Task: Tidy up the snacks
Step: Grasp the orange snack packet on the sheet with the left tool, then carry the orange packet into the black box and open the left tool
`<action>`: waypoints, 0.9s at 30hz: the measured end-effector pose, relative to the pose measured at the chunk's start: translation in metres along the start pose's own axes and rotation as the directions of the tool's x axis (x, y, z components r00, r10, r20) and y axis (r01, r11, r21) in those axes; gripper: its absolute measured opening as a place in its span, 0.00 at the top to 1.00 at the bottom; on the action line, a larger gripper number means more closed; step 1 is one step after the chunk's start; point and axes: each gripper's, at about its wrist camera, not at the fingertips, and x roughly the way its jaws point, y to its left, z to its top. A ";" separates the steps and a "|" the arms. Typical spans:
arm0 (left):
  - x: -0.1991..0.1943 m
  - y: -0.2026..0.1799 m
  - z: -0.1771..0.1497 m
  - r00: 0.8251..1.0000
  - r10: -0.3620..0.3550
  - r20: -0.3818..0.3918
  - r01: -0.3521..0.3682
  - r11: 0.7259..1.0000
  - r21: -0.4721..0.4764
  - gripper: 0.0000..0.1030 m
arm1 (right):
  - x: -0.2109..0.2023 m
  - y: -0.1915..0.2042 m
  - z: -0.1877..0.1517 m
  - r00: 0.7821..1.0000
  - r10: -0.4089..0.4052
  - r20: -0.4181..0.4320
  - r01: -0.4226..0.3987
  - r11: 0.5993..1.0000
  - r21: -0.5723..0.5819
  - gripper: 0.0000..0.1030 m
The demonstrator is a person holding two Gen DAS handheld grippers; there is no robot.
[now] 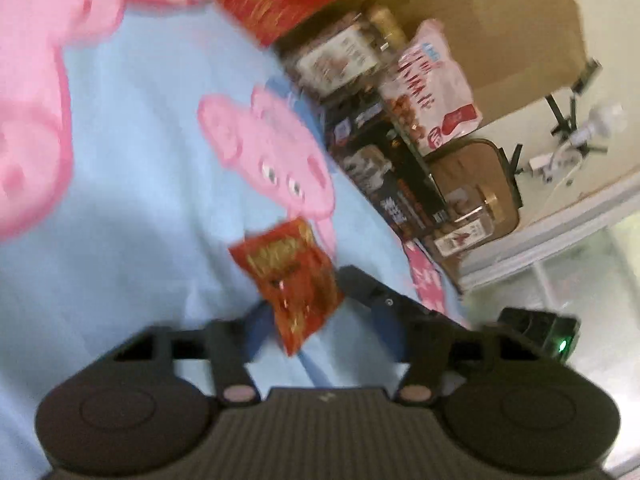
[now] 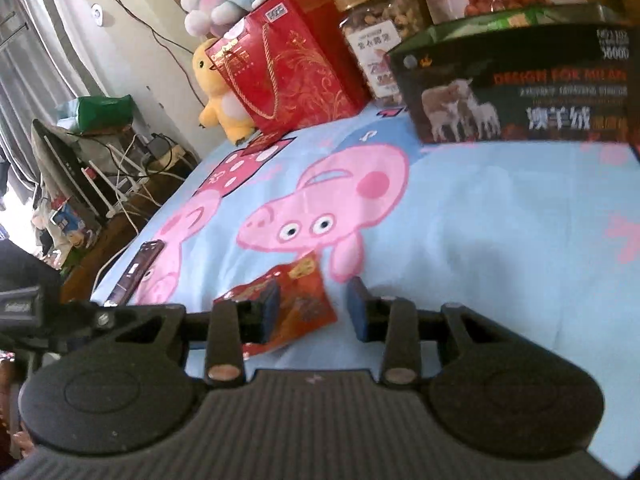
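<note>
A small red foil snack packet (image 2: pixel 294 304) with gold print lies flat on the pale blue cartoon-pig bedsheet (image 2: pixel 480 220), just below the chin of the pink pig printed there. It looks light, thin and crinkly, the kind of sachet that bends under any pressure, slides on its glossy skin, and may hold brittle contents. A hold across a crimped end or a side seam should therefore be safer than squeezing the middle.

The right hand-held gripper (image 2: pixel 312 312) has its jaws spread wide, astride the packet: the left blue pad (image 2: pixel 269 312) overlaps the packet's left part, while the right pad stands just beside its right edge, not touching as far as I can tell.

In the left wrist view the same packet (image 1: pixel 292 284) sits between the fingers of the left hand-held gripper (image 1: pixel 320 324), whose jaws also stand apart. The blur makes contact impossible to judge.

Beyond the pig's head, a black carton with a sheep picture (image 2: pixel 516 92), a clear nut jar with a gold lid (image 2: pixel 380 36) and a red gift bag with a rope handle (image 2: pixel 288 64) stand in a row.
</note>
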 end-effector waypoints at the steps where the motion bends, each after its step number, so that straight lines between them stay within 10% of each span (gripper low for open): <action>1: 0.002 0.002 -0.001 1.000 -0.001 0.002 0.001 1.000 -0.011 0.67 | 0.000 0.000 -0.001 1.000 0.006 0.000 -0.006 1.000 0.016 0.68; 6: 0.001 -0.005 -0.001 0.997 0.070 0.031 -0.071 0.996 0.051 0.82 | -0.002 -0.006 -0.011 0.998 0.062 0.014 -0.063 0.992 0.107 0.75; 16: -0.016 -0.003 0.009 0.998 -0.028 0.052 0.025 0.998 0.057 0.85 | -0.001 -0.020 -0.010 0.985 0.169 0.033 -0.172 0.952 0.252 0.68; 24: -0.022 -0.014 0.012 0.997 -0.055 0.056 0.050 0.995 0.084 0.85 | 0.004 -0.025 -0.006 0.950 0.308 0.051 -0.306 0.887 0.346 0.47; 27: -0.018 -0.028 0.016 0.998 -0.036 0.044 0.030 0.989 0.145 0.85 | 0.003 -0.033 -0.004 0.931 0.357 0.071 -0.354 0.844 0.403 0.69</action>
